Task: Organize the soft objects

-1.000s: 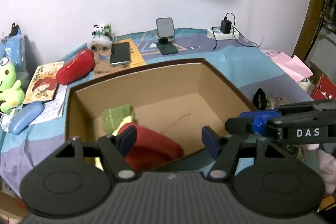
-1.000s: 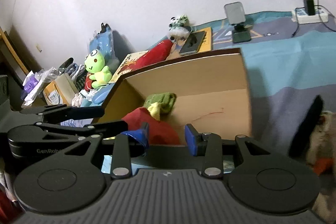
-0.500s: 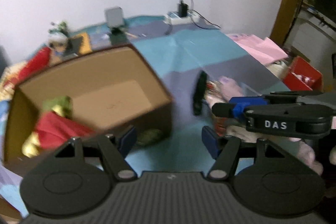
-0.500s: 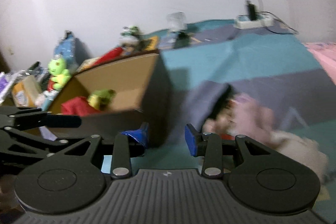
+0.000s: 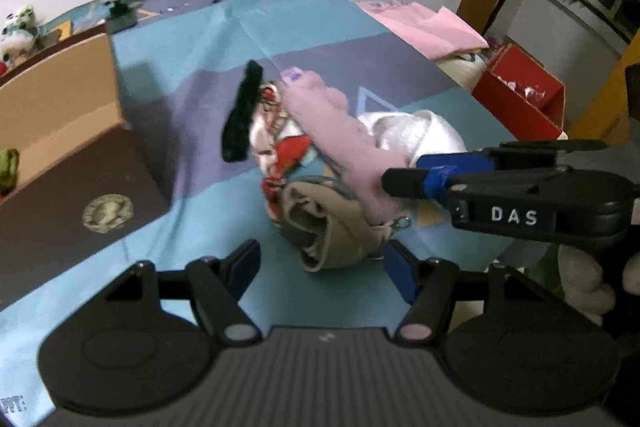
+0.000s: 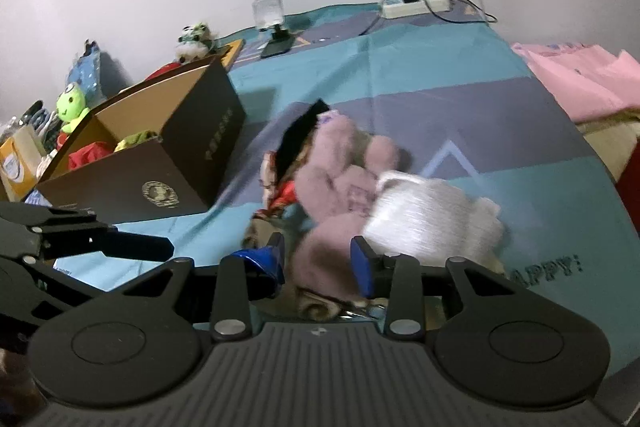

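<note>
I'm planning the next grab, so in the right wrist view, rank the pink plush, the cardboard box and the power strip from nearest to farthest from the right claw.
1. Pink plush: directly ahead of the right claw.
2. Cardboard box: farther off, to the left.
3. Power strip: far end, against the wall.

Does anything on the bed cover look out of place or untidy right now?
Yes. The soft things lie in a loose heap on the bed cover beside the cardboard box, not in it: a pink plush, a white one, a black piece and a beige pouch, tangled over each other.
</note>
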`<state>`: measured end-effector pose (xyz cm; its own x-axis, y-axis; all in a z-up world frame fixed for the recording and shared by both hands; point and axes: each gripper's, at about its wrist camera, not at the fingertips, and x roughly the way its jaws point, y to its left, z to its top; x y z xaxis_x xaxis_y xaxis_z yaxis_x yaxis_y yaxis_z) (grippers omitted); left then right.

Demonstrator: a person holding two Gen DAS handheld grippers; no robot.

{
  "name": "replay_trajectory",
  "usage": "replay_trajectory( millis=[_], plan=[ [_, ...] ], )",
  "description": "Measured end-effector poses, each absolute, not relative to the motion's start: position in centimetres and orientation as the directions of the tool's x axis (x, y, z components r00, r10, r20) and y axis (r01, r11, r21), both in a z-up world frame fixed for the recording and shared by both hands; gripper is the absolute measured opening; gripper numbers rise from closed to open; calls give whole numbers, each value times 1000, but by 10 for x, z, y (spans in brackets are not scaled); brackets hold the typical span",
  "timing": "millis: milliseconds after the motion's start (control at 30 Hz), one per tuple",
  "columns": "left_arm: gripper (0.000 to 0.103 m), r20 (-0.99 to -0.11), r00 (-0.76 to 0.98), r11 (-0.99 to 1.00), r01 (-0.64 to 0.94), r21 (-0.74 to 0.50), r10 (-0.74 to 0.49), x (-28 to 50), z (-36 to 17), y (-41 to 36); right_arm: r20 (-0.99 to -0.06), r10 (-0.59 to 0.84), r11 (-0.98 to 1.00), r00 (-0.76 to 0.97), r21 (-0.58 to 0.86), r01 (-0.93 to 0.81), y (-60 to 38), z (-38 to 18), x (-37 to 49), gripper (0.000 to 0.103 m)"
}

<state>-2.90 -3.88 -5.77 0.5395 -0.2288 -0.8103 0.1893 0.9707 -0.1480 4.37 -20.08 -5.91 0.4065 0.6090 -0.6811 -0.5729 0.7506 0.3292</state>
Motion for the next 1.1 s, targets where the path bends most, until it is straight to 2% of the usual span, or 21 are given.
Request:
replay_trajectory(
  millis=[167,467,500,533,700,767,933,1100],
  plan=[
    [67,-813,532,968,204,-147,-236,-21,-62,-49,-659,646,739,385,415,-530,-219,-63,51,16],
    [66,-822,522,973,151,-175,-229,5,-97,-45,-598,751,625,279,509,-592,-202,-58,61,17],
    [63,-822,520,972,145,-183,-232,5,-99,-44,-601,755,615,264,508,-603,-197,-60,62,17],
    [54,-821,518,971,143,-193,-240,5,-102,-44,-606,753,612,255,504,-609,-192,-62,63,17],
    [46,-804,532,964,144,-223,-266,3,-105,-42,-630,757,583,170,536,-610,-175,-76,69,18],
    [34,-796,541,962,156,-223,-272,0,-104,-41,-640,753,581,150,540,-609,-170,-80,70,17],
    [32,-784,556,961,164,-223,-277,-5,-103,-33,-642,758,572,115,570,-590,-166,-83,74,14],
    [23,-754,587,955,190,-227,-296,-16,-93,-25,-605,793,525,74,617,-587,-170,-78,70,2]
  ],
)
